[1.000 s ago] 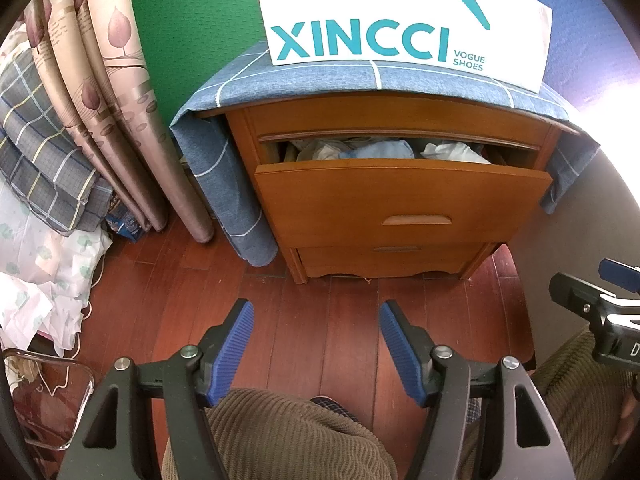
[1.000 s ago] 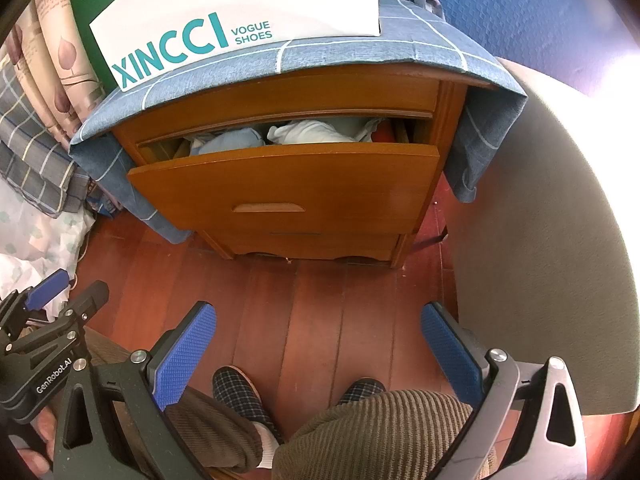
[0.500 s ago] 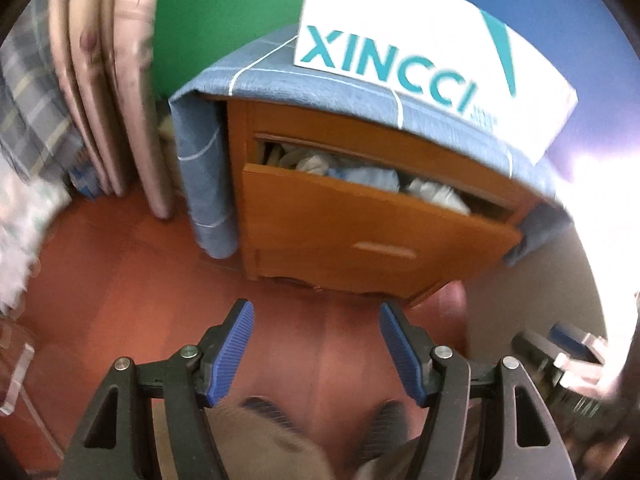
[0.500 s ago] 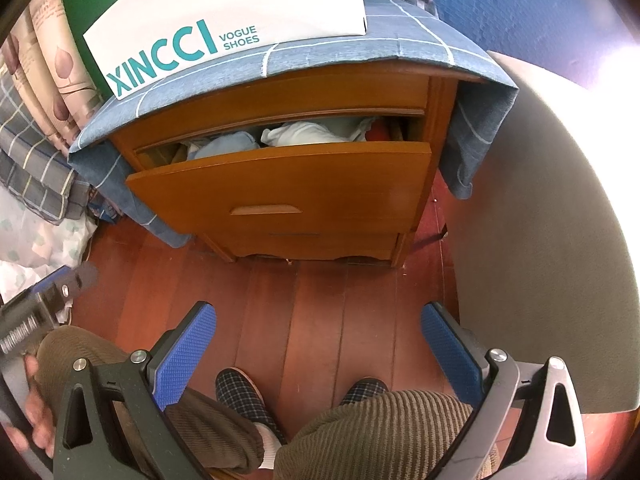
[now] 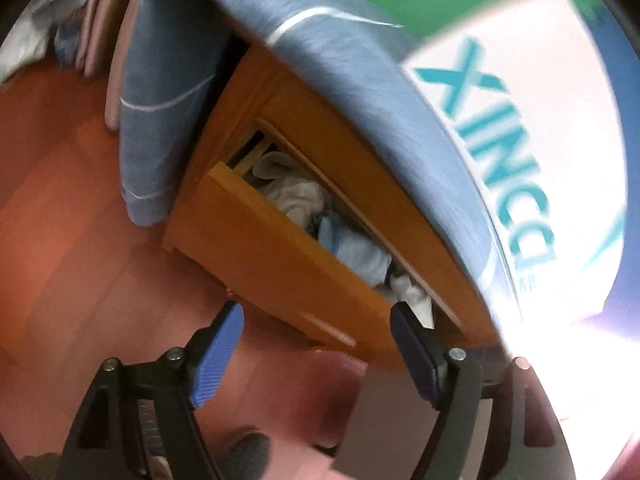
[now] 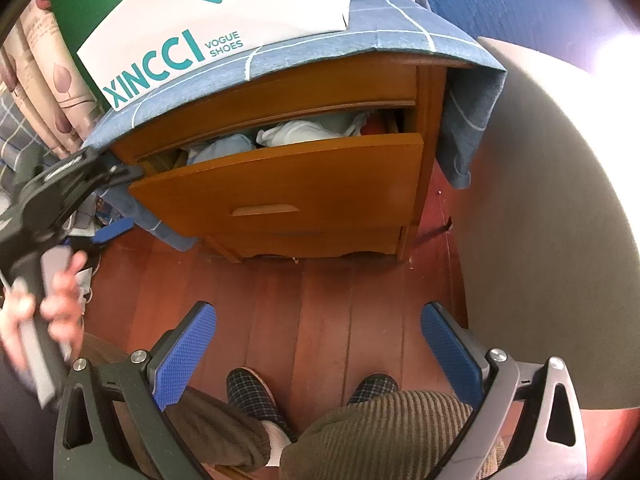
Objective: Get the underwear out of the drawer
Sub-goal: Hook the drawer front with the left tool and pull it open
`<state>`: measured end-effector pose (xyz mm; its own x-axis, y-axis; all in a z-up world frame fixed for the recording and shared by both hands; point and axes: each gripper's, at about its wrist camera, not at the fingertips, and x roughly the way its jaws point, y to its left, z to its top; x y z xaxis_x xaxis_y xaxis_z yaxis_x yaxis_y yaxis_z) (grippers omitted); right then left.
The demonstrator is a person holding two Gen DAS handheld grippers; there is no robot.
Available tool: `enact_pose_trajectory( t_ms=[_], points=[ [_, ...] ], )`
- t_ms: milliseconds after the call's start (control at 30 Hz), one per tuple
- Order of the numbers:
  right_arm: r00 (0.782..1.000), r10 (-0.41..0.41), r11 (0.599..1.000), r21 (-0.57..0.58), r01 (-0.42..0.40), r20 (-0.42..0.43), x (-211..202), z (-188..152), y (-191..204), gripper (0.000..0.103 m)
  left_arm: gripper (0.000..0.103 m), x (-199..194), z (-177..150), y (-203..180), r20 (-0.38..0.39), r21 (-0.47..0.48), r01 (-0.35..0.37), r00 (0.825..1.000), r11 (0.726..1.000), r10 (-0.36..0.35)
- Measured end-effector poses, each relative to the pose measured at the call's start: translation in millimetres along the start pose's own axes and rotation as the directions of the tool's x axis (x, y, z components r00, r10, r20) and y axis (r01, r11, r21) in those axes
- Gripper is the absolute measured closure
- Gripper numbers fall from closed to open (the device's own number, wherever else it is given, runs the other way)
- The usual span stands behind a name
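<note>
Underwear (image 6: 304, 132) in drawer (image 6: 288, 180); right view alone shows hand (image 6: 44, 300); left jaws opening, right jaws released, both empty.

One wooden cabinet (image 6: 320, 92); two drawers, upper drawer (image 6: 288, 184) ajar; one white box (image 6: 224, 12); two slippers (image 6: 250, 396).

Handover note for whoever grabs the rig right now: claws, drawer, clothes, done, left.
Left claw: jaws opening, nothing between them, aimed at the top drawer.
Right claw: open, empty, over the red-brown wooden floor, short of the cabinet.
Orange-brown wooden top drawer: pulled partly out. Inside lie the white and pale-blue crumpled garments.
Done: drawer open enough to reach in.
Left: pick the underwear from the pile and lift it out; nothing gripped yet. The left view is blurred, so which piece is which is unclear there.
</note>
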<state>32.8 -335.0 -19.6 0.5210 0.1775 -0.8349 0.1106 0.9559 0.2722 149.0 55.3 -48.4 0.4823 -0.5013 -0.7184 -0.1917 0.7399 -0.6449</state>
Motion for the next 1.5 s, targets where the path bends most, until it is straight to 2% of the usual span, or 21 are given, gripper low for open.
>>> enact_pose_trajectory(
  t_ms=[267,533,767,867,1000,1100,1300,1500],
  points=[
    [0.999,0.037,0.999,0.034,-0.036,-0.014,2,1,-7,0.002,0.025,43,17,28,-0.03,-0.197,0.032,0.999,0.98,-0.038],
    [0.999,0.05,0.998,0.041,-0.049,-0.013,2,0,-9,0.002,0.016,70,18,42,-0.037,-0.269,0.012,0.999,0.963,-0.023],
    [0.999,0.05,0.998,0.044,-0.049,-0.01,1,0,-8,0.002,0.003,81,14,52,-0.046,-0.323,-0.008,0.999,0.947,-0.008],
    [0.999,0.048,0.998,0.043,-0.047,-0.011,1,0,-7,0.002,0.003,83,12,50,-0.05,-0.3,0.0,0.999,0.954,-0.016],
    [0.999,0.045,0.998,0.044,-0.045,-0.011,0,2,-6,0.002,0.002,70,6,45,-0.035,-0.217,-0.061,0.998,0.974,0.054],
    [0.999,0.045,0.998,0.046,-0.045,-0.007,0,2,-6,0.002,0.0,65,2,44,-0.061,-0.174,-0.095,0.994,0.98,0.086],
    [0.999,0.039,0.998,0.042,-0.039,0.001,-1,0,-5,0.002,0.0,51,-10,41,-0.132,-0.072,-0.185,0.976,0.98,0.174],
    [0.999,0.034,0.999,0.042,-0.034,0.005,-3,-1,-6,0.002,0.0,28,-17,27,-0.171,0.02,-0.27,0.948,0.963,0.269]
  ],
)
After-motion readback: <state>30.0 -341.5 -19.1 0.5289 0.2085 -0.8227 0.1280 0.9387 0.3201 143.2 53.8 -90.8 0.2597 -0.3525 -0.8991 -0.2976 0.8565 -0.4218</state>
